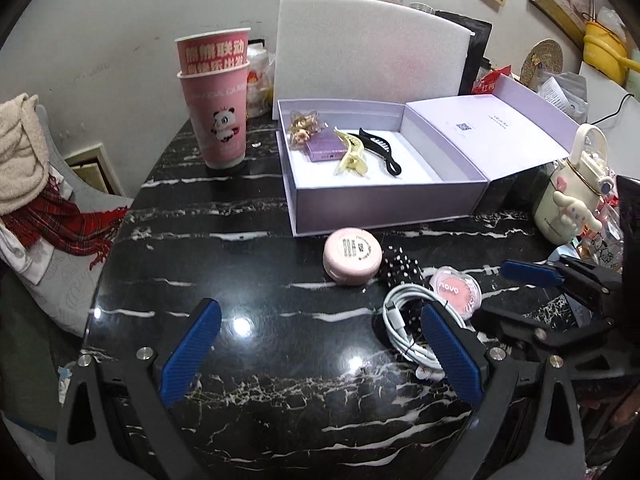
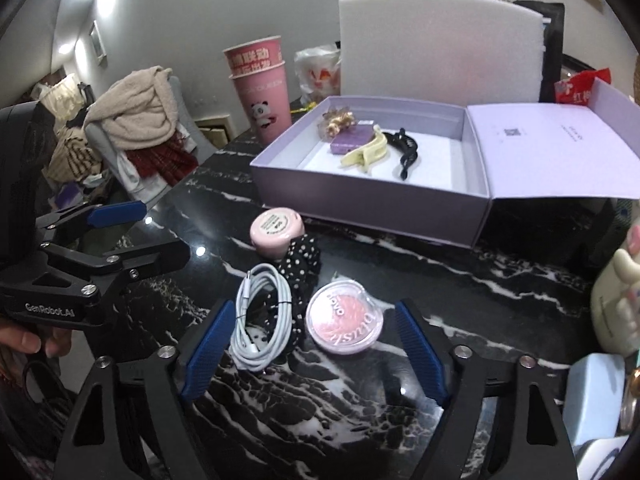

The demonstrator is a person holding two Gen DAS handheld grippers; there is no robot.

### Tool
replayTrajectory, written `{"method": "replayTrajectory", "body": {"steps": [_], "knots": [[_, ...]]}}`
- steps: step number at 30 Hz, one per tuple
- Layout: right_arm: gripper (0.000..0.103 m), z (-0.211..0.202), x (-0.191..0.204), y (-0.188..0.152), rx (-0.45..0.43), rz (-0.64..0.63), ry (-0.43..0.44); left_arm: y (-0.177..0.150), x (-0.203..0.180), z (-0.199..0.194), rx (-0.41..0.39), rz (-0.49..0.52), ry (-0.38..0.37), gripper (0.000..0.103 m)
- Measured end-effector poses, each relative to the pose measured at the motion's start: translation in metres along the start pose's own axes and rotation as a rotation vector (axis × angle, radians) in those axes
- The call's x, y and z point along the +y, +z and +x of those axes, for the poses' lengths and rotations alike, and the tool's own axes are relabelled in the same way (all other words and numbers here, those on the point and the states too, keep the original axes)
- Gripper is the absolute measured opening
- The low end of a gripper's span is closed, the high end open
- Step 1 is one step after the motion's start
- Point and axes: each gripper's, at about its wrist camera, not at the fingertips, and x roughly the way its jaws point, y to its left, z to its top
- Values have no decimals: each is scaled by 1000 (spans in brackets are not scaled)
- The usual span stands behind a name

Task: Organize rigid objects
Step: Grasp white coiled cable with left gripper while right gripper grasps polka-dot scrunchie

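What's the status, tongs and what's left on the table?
Both tongs open, empty. Blush compact between right fingers, untouched. Cable, scrunchie crowd its left; pink case behind. Box open.

Both handheld grippers, the left gripper (image 1: 320, 354) and the right gripper (image 2: 314, 350), are matte black frames with silver screw heads (round, bright) and ribbed blue finger pads (image 2: 208, 354). White "GenRobot.AI" lettering marks the left one's body.

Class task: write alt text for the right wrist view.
The open right gripper hovers over a round pink blush compact and a coiled white cable on a black marble table; behind lies an open lilac box holding hair clips.
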Motion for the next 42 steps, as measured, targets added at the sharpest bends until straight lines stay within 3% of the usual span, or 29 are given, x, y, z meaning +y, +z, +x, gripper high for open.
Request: {"method": "replayTrajectory", "body": {"steps": [7,17,24,28,30,34,37,42], "knots": [[69,8,-14,-1,34,63,21,-8,-14,8,6,29,-89,102],[69,1,-51,-10,46,166,-40,-10,-40,35,69,56,-220,102],[69,4,-60,-16,68,194,-45,-15,-52,58,138,93,-204,102],[69,5,-63,-13,67,197,-35,-16,-54,59,118,120,-179,102],[69,6,-64,-12,66,200,-31,-17,-55,58,112,131,-168,98],[69,8,-65,-11,72,211,-25,-18,-59,55,95,172,-148,66],[69,9,-67,-12,77,221,-24,-20,-60,53,94,187,-155,61],[69,6,-65,-13,72,216,-24,-24,-54,48,90,164,-163,60]]}}
